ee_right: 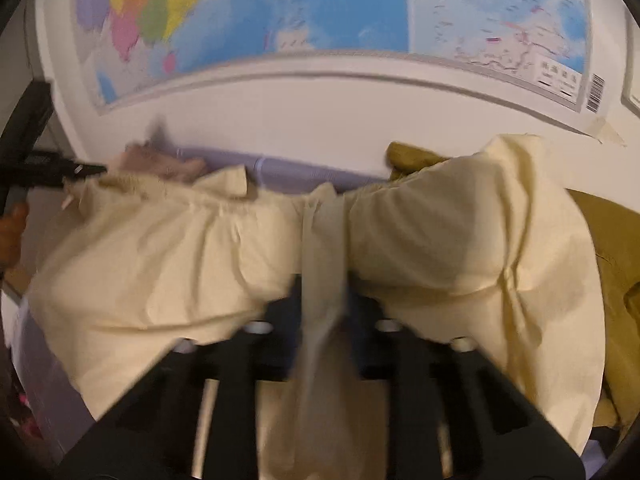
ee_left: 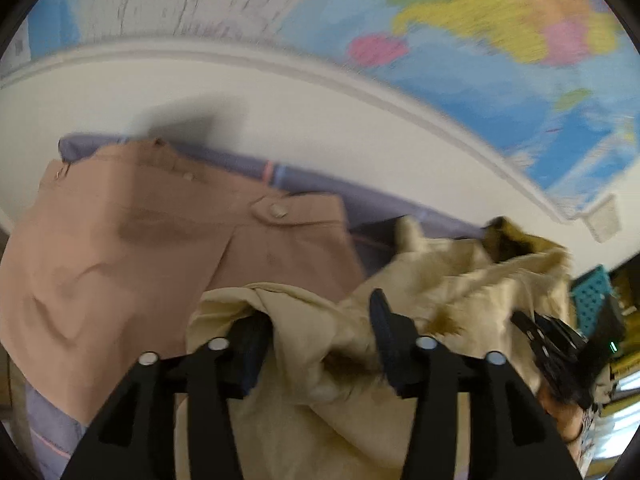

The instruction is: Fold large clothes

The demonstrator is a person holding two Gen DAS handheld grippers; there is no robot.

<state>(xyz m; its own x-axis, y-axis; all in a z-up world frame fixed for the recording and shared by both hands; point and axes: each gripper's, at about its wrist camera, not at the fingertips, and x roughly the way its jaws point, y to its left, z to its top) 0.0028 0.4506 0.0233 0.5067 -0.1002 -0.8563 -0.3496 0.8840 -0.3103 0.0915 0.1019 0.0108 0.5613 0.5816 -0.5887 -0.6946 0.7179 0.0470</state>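
A cream garment (ee_left: 440,288) hangs bunched between both grippers, above a lavender sheet (ee_left: 384,208). My left gripper (ee_left: 320,324) has its fingers spread, with cream cloth draped between and over them. In the right wrist view the cream garment (ee_right: 168,256) spreads wide, and my right gripper (ee_right: 322,304) is shut on a narrow fold of it. The left gripper (ee_right: 76,170) shows at the far left there, and the right gripper (ee_left: 548,336) shows at the right in the left wrist view. A pink folded garment (ee_left: 132,248) lies on the sheet at left.
An olive garment (ee_right: 608,240) lies at the right on the lavender sheet (ee_right: 296,172). A white wall with a large map (ee_right: 320,12) stands right behind. A teal crate (ee_left: 592,296) sits at the far right.
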